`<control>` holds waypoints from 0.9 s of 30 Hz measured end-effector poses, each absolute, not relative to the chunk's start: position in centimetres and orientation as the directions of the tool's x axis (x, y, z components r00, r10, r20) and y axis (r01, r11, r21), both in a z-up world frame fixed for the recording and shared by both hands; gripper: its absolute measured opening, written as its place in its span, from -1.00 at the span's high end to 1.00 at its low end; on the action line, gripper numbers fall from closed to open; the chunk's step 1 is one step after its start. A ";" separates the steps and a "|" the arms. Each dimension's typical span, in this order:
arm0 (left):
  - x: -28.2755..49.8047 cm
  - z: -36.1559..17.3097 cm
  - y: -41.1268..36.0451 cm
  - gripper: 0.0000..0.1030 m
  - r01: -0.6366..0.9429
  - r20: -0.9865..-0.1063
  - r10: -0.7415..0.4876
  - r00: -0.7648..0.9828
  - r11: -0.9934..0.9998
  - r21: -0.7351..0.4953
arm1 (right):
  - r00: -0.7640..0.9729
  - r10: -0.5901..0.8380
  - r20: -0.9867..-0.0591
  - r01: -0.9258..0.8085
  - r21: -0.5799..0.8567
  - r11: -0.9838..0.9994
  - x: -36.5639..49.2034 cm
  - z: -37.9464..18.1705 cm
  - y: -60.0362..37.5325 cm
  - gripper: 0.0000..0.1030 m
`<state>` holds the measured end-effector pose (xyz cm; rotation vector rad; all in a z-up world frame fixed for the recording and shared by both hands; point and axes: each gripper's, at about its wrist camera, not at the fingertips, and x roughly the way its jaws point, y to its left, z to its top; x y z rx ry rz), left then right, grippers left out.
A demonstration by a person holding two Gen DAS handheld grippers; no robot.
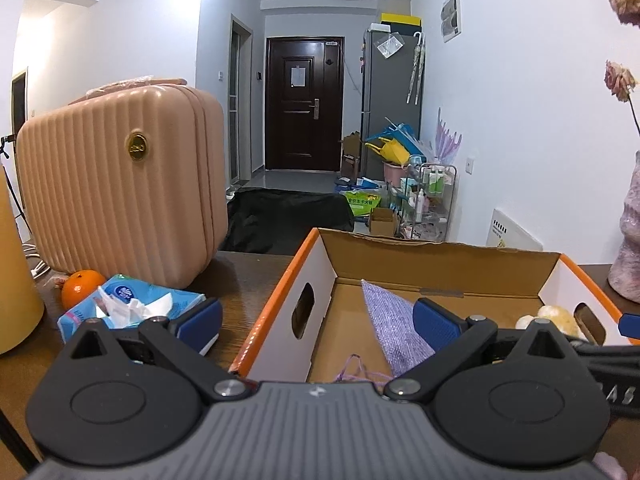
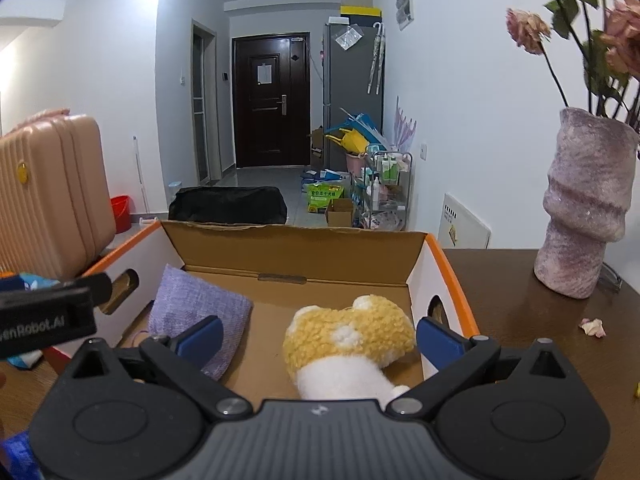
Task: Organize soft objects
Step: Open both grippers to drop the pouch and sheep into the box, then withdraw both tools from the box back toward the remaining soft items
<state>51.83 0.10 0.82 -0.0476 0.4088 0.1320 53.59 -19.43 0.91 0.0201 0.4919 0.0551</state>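
Observation:
An open cardboard box (image 1: 440, 264) with orange rims stands on the brown table; it also shows in the right wrist view (image 2: 296, 250). A purple knitted pouch (image 1: 394, 324) lies inside at the left (image 2: 200, 312). A yellow and white plush toy (image 2: 352, 340) lies inside at the right, partly seen in the left view (image 1: 556, 316). My left gripper (image 1: 320, 320) is open over the box's left wall, holding nothing. My right gripper (image 2: 320, 336) is open above the box with the plush between its fingers, not touching them.
A pink suitcase (image 1: 120, 184) stands left on the table, with a tissue pack (image 1: 136, 304) and an orange (image 1: 80, 288) in front. A pink vase (image 2: 580, 208) with dried roses stands right. A petal scrap (image 2: 594, 326) lies on the table.

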 end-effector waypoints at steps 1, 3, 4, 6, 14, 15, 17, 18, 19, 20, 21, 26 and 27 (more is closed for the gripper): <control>51.5 1.0 0.2 -1.00 -0.135 -0.397 0.114 0.911 0.990 -0.025 | 0.879 0.063 -0.472 -0.047 0.046 0.998 53.3 1.1 -19.7 -1.00; 50.8 1.4 0.5 -1.00 -0.135 -0.388 0.112 0.915 0.990 -0.031 | 0.881 0.071 -0.468 -0.046 0.064 0.997 53.0 1.6 -20.1 -1.00; 50.4 1.6 0.5 -1.00 -0.136 -0.381 0.114 0.917 0.990 -0.032 | 0.884 0.070 -0.463 -0.044 0.066 0.997 52.5 1.9 -20.2 -1.00; 49.7 1.8 0.6 -1.00 -0.138 -0.370 0.118 0.921 0.990 -0.028 | 0.891 0.072 -0.448 -0.047 0.066 0.997 51.7 2.3 -20.3 -1.00; 46.9 2.3 2.0 -1.00 -0.145 -0.354 0.121 0.927 0.989 -0.042 | 0.911 0.085 -0.404 -0.071 0.050 0.996 48.1 3.4 -20.4 -1.00; 46.5 2.3 2.2 -1.00 -0.144 -0.353 0.119 0.928 0.989 -0.045 | 0.913 0.085 -0.400 -0.072 0.046 0.996 47.7 3.4 -20.4 -1.00; 45.9 2.3 2.6 -1.00 -0.147 -0.354 0.121 0.927 0.988 -0.048 | 0.916 0.085 -0.392 -0.074 0.042 0.996 46.9 3.4 -20.3 -1.00; 45.6 2.2 2.7 -1.00 -0.148 -0.354 0.122 0.927 0.988 -0.047 | 0.917 0.086 -0.389 -0.075 0.043 0.996 46.5 3.4 -20.4 -1.00; 45.2 2.2 2.9 -1.00 -0.150 -0.353 0.124 0.927 0.988 -0.046 | 0.918 0.088 -0.386 -0.077 0.043 0.996 46.0 3.4 -20.4 -1.00; 44.8 2.2 3.0 -1.00 -0.152 -0.351 0.127 0.928 0.987 -0.046 | 0.919 0.090 -0.384 -0.080 0.043 0.996 45.6 3.4 -20.5 -1.00; 44.4 2.2 3.2 -1.00 -0.154 -0.348 0.129 0.929 0.987 -0.046 | 0.920 0.092 -0.381 -0.082 0.041 0.996 45.1 3.3 -20.5 -1.00; 42.3 2.4 3.7 -1.00 -0.156 -0.333 0.131 0.934 0.987 -0.048 | 0.926 0.097 -0.365 -0.090 0.037 0.995 42.8 2.9 -20.6 -1.00; 41.9 2.5 3.8 -1.00 -0.157 -0.331 0.133 0.934 0.987 -0.046 | 0.927 0.097 -0.362 -0.090 0.038 0.995 42.4 2.9 -20.6 -1.00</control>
